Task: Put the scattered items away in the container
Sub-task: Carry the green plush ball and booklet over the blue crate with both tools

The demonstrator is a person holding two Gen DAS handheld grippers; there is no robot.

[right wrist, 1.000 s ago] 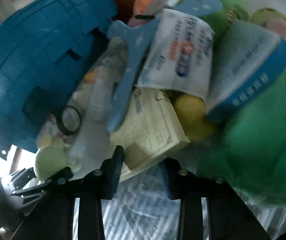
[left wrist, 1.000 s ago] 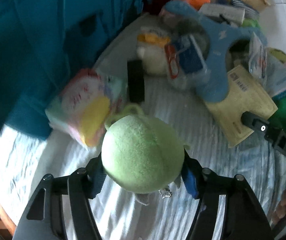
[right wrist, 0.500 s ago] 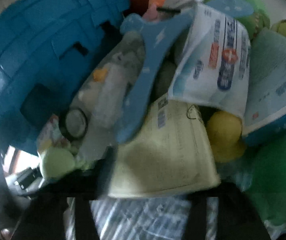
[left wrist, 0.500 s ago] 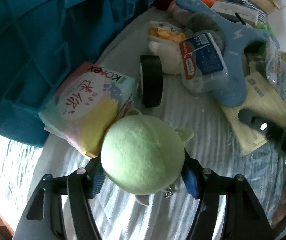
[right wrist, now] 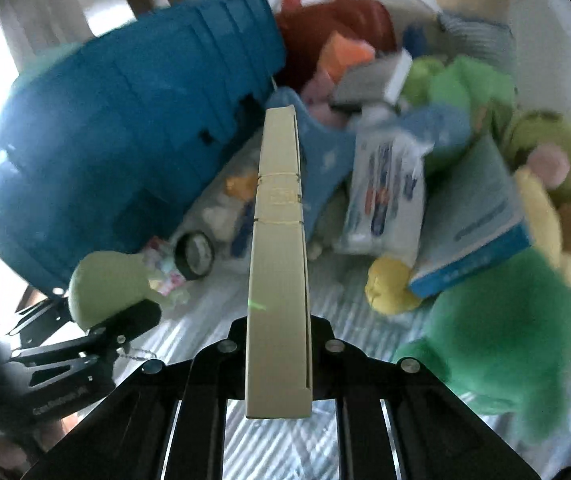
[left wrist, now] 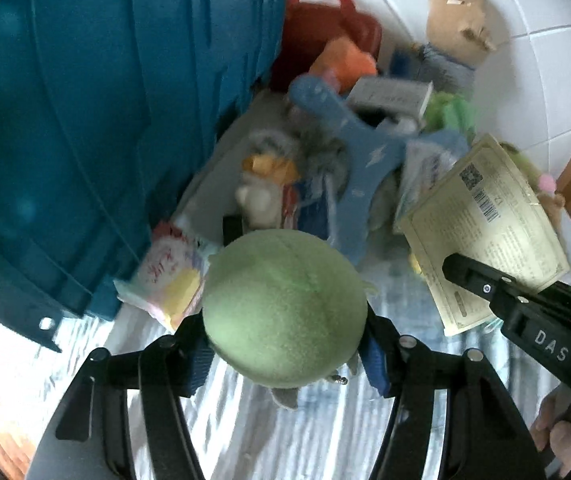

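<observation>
Left wrist view is showing my left gripper (left wrist: 285,344) squeezing a round, fuzzy pale-green plush ball (left wrist: 284,308) in the lower centre of the frame, my jaws standing about half open around it with the blue pads pressing its sides. A ribbed blue plastic container (left wrist: 85,140) is filling the upper left. Below me a striped, crinkled bedsheet (left wrist: 305,440) is spreading out. In the right wrist view my right gripper (right wrist: 278,332) is pinching a flat cream cardboard box (right wrist: 279,264) edge-on, the jaws nearly closed on its thin body, running up the centre of the frame. Around it a soft heap is lying: a shaggy green plush (right wrist: 497,328) at lower right, a glossy tissue packet (right wrist: 385,196), a black tape roll (right wrist: 195,255) and a smooth blue hanger (left wrist: 359,152).
</observation>
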